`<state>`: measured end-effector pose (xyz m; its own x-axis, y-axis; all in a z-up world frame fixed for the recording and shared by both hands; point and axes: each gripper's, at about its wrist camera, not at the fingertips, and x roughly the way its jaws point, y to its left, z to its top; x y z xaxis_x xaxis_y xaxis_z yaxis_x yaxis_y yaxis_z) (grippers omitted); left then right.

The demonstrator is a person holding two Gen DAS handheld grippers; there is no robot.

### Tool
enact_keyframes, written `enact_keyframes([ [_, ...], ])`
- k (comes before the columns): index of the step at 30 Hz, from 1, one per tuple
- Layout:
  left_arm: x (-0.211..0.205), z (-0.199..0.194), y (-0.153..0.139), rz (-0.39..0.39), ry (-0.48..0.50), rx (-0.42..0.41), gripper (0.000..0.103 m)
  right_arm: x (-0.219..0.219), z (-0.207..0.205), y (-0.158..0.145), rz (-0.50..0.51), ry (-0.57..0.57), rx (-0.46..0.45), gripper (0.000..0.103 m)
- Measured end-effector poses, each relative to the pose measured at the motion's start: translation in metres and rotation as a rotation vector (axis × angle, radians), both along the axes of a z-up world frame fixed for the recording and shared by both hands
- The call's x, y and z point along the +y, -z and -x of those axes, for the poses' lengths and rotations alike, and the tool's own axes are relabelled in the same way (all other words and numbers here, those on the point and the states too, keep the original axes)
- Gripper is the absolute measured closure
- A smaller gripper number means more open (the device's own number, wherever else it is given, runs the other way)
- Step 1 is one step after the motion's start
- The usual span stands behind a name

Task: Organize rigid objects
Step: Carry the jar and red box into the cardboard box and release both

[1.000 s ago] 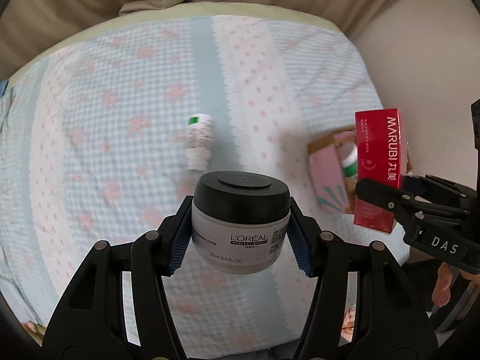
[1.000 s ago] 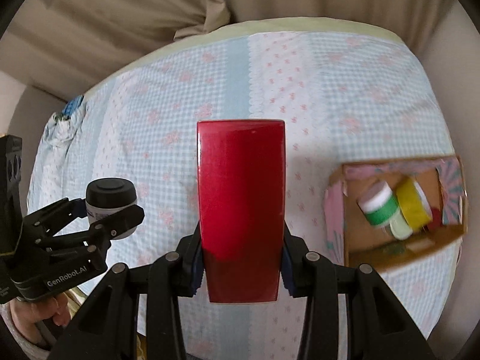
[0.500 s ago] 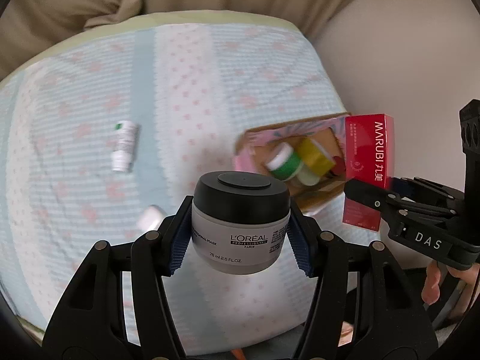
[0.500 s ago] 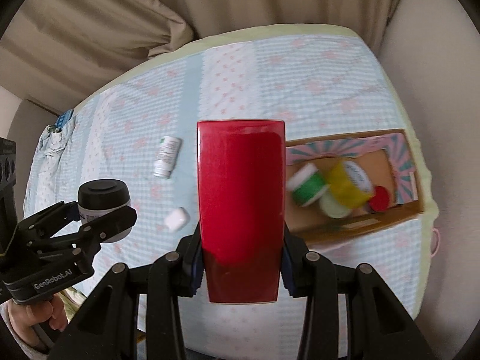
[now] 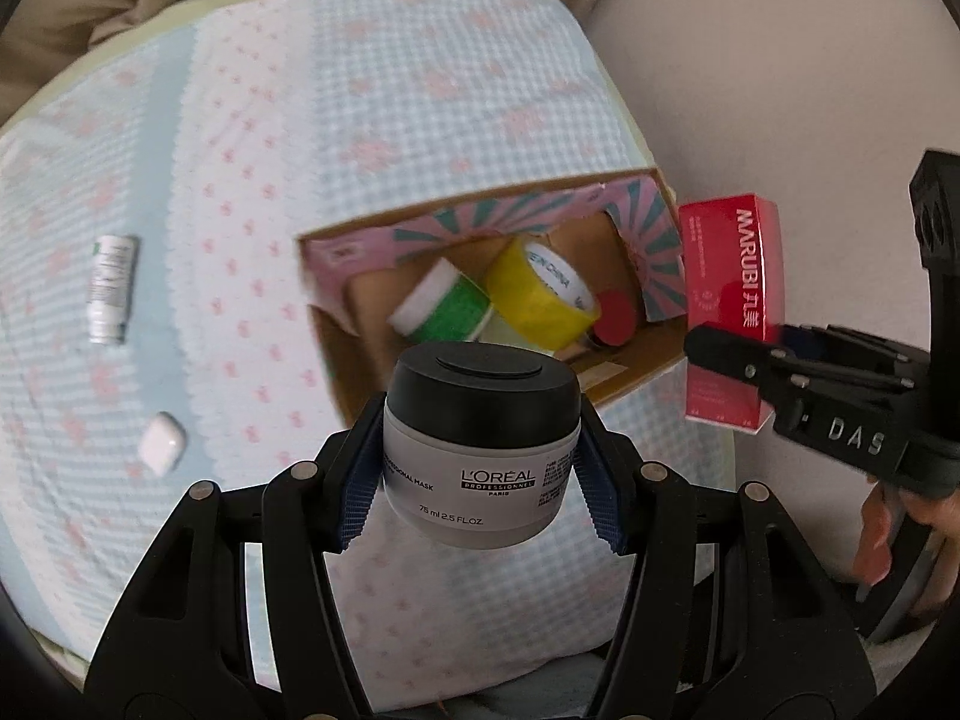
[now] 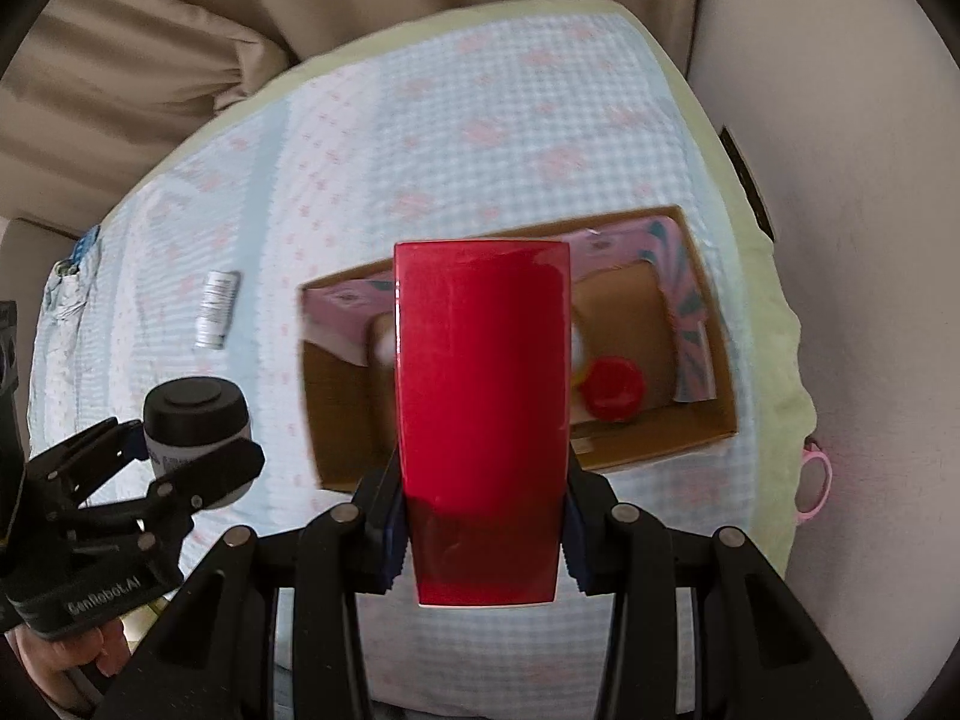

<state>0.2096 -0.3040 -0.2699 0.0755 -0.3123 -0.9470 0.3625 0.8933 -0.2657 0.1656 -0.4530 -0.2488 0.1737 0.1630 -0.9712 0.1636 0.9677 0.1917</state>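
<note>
My left gripper [image 5: 480, 474] is shut on a grey L'Oréal jar with a black lid [image 5: 483, 438], held above the near edge of an open cardboard box [image 5: 354, 378]. My right gripper [image 6: 480, 525] is shut on a tall red Marubi carton [image 6: 483, 396], which hangs over the same box [image 6: 702, 426] and hides its middle. From the left wrist view the red carton [image 5: 735, 276] sits at the box's right end. Inside the box lie a green-and-white jar [image 5: 444, 306], a yellow tape roll [image 5: 540, 294] and a red cap [image 5: 615, 318].
A small white bottle [image 5: 111, 288] and a white pebble-shaped case [image 5: 161, 450] lie on the checked bedspread left of the box. The bed's right edge [image 6: 774, 300] runs close beside the box. Beige curtains hang behind. A pink ring [image 6: 813, 489] hangs off the bed's side.
Both grippers have travelled to the right across the bed with their loads. The box has come from the right edge of both views to directly under the jar and the carton.
</note>
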Motion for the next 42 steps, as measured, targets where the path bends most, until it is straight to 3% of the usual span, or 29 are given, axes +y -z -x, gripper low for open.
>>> enact_keyframes([
  [8, -0.036, -0.007, 0.050, -0.086, 0.022, 0.073, 0.048, -0.068, -0.030, 0.046, -0.029, 0.013, 0.097, 0.065],
  [19, -0.049, -0.008, 0.115, -0.224, 0.084, 0.150, 0.048, -0.104, -0.064, 0.113, -0.148, 0.098, 0.232, 0.065],
  [28, -0.056, -0.006, 0.130, -0.283, 0.151, 0.120, 0.048, -0.104, -0.072, 0.134, -0.187, 0.117, 0.285, 0.065],
  [29, -0.058, -0.006, 0.131, -0.288, 0.157, 0.118, 0.046, -0.104, -0.072, 0.136, -0.183, 0.111, 0.288, 0.064],
  [31, -0.061, -0.006, 0.131, -0.288, 0.165, 0.121, 0.012, -0.103, -0.073, 0.138, -0.175, 0.109, 0.285, 0.064],
  [32, -0.062, -0.007, 0.129, -0.282, 0.164, 0.125, 0.000, -0.103, -0.073, 0.138, -0.162, 0.110, 0.269, 0.060],
  [33, -0.061, -0.007, 0.127, -0.266, 0.161, 0.120, 0.000, -0.103, -0.072, 0.136, -0.151, 0.116, 0.247, 0.055],
  [35, -0.060, -0.006, 0.127, -0.279, 0.160, 0.120, 0.000, -0.105, -0.071, 0.133, -0.157, 0.142, 0.203, 0.004],
  [37, -0.060, -0.005, 0.128, -0.283, 0.165, 0.121, 0.000, -0.105, -0.069, 0.131, -0.257, 0.153, 0.185, 0.000],
  [42, -0.054, -0.003, 0.123, -0.268, 0.145, 0.120, 0.000, -0.101, -0.066, 0.127, -0.172, 0.154, 0.165, 0.000],
])
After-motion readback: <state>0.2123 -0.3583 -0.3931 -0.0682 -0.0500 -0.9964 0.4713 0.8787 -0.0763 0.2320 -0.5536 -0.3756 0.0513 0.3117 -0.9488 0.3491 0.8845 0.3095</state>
